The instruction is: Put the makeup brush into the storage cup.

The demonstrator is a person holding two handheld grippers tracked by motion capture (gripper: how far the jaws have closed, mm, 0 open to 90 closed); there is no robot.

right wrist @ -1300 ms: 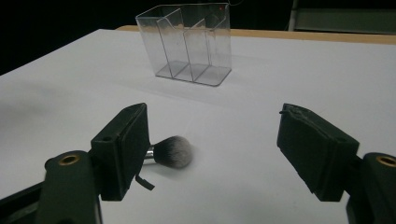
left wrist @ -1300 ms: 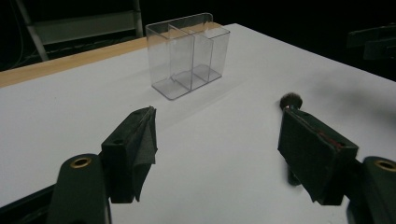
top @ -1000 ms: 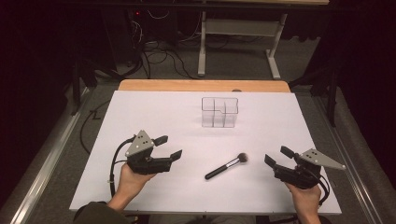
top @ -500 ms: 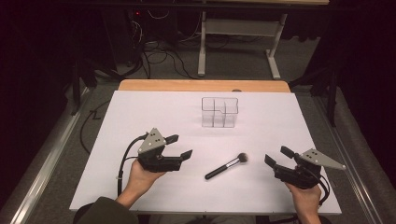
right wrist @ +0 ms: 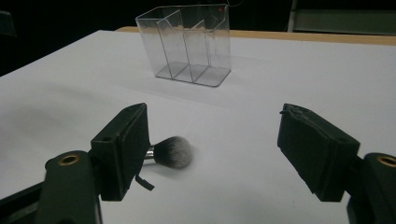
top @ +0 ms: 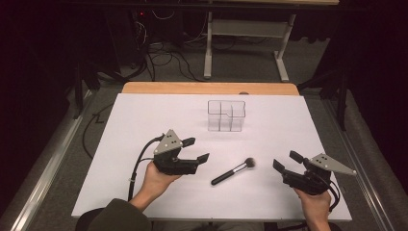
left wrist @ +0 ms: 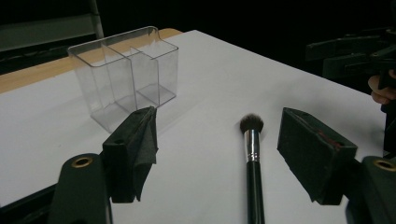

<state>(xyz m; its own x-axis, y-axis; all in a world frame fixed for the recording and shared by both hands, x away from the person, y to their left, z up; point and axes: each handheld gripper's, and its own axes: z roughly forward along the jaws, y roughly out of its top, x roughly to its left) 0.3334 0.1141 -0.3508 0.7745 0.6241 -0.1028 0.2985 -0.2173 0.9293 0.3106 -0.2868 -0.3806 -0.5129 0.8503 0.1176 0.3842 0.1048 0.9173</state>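
The person's left hand (top: 156, 179) comes in from the bottom edge and holds the black two-jaw left gripper with the grey three-cornered plate on top (top: 196, 149). Its jaws stand wide apart and point to the right, and a black cable loops from its back. The right hand (top: 312, 206) holds the black two-jaw right gripper with a similar grey plate (top: 285, 161). Its jaws are also spread and point to the left. The two grippers are well apart
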